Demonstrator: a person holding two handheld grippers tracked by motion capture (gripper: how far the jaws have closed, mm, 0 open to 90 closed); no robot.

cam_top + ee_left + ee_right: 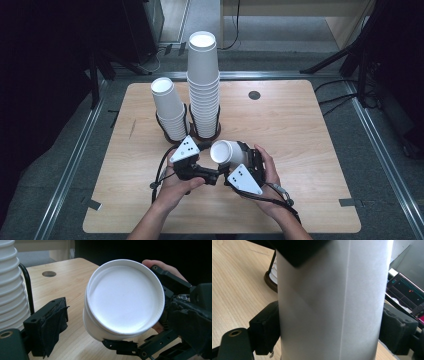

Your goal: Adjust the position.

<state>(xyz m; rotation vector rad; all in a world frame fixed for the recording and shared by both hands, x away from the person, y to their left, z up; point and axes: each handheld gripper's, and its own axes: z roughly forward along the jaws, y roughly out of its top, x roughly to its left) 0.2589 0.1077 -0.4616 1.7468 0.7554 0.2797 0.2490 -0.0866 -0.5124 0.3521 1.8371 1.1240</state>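
high view: my right gripper [235, 159] holds a white paper cup [226, 152] above the near-centre of the wooden table [300, 140], cup tipped on its side w/ base facing up-left; my left gripper [200, 167] sits just beside it, to the cup's left. behind them, two stacks of upside-down cups in wire holders: short stack [169, 107] on the left, tall stack [203, 82] just beside it on the right. a dark round hole [254, 95] lies in the table, far side

right gripper view: both pads pressed on the cup's [332, 305] side wall, i.e. jaws clamped on it

left gripper view: i see the cup's recessed base [125, 298] end-on, looks like two nested cups at the lower rim; the left jaws stand apart, near pad [53, 322] off the cup w/ bare table between, not gripping; tall stack [11, 285] at left edge
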